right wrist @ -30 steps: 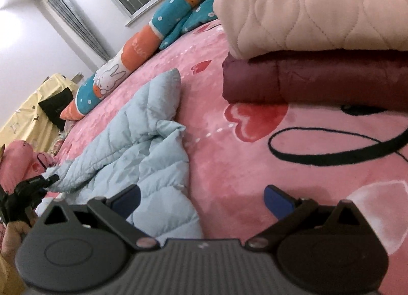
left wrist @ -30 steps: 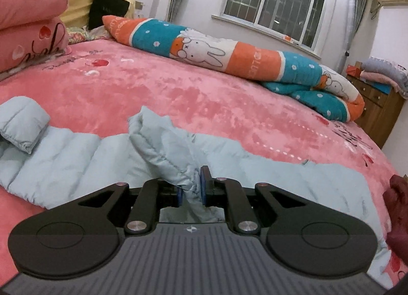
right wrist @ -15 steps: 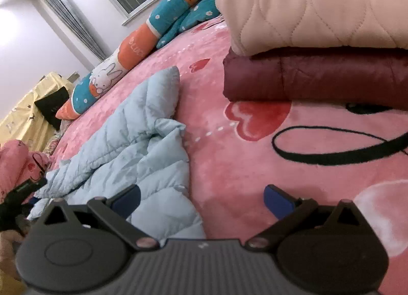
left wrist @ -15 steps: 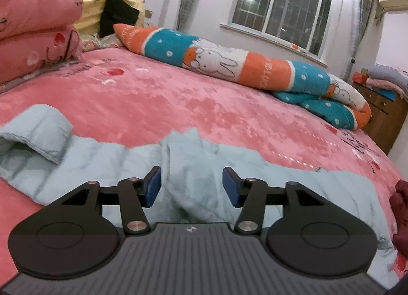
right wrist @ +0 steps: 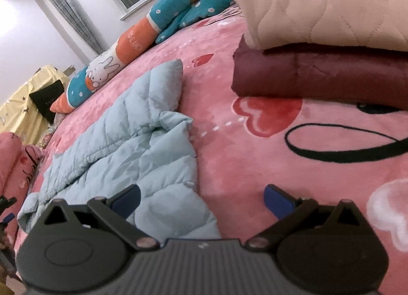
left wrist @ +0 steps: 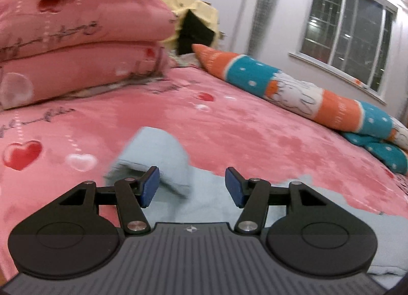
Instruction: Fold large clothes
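Not much folded yet: jacket sprawled and rumpled across the bed, near the left side, one sleeve flopped back on itself toward the pillows. Left gripper opening, nothing pinched, pointed at that sleeve, bit blurry so hard to call. Right gripper spread wide over the hem, gripping nothing. Two finished folds stacked far right. Sleeves, body fold left.

Home bedroom. Bed with pink heart blanket, stacked pink pillows far left, cartoon rabbit bolster under barred window.
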`<state>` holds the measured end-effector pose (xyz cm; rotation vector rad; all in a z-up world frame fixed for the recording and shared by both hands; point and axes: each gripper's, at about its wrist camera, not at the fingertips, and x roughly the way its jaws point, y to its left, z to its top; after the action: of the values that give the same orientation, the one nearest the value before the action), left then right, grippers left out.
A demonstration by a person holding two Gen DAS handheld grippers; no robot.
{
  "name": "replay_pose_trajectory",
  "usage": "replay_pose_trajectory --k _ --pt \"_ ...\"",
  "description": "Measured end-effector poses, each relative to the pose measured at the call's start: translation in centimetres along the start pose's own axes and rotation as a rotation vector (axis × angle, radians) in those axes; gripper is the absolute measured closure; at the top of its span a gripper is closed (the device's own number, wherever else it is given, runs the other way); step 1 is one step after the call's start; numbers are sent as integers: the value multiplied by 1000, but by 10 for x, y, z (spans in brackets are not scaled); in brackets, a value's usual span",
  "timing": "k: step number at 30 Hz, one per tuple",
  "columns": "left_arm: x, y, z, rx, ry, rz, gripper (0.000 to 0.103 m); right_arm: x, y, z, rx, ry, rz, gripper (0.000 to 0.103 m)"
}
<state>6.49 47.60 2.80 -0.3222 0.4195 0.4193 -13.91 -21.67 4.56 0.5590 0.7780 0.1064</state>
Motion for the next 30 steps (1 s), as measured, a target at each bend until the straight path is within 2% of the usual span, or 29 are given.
replay_pose_trajectory --k 8,12,14,18,23,28,30 --pt "7 53 8 -71 2 57 27 10 20 -3 -45 9 -10 0" --pt "1 72 17 -86 -29 96 24 11 43 -7 -101 17 22 0" --pt "3 75 22 -116 -47 124 23 11 64 -10 -166 17 33 0" --pt "6 85 30 -161 -67 197 13 16 108 -15 -238 28 77 0" --pt "10 94 38 -155 -73 252 6 38 172 -21 -321 62 121 0" --pt "16 107 44 -166 -63 248 5 58 232 -28 -467 57 130 0" --pt "20 112 43 -186 -52 243 5 62 254 -34 -541 42 86 0"
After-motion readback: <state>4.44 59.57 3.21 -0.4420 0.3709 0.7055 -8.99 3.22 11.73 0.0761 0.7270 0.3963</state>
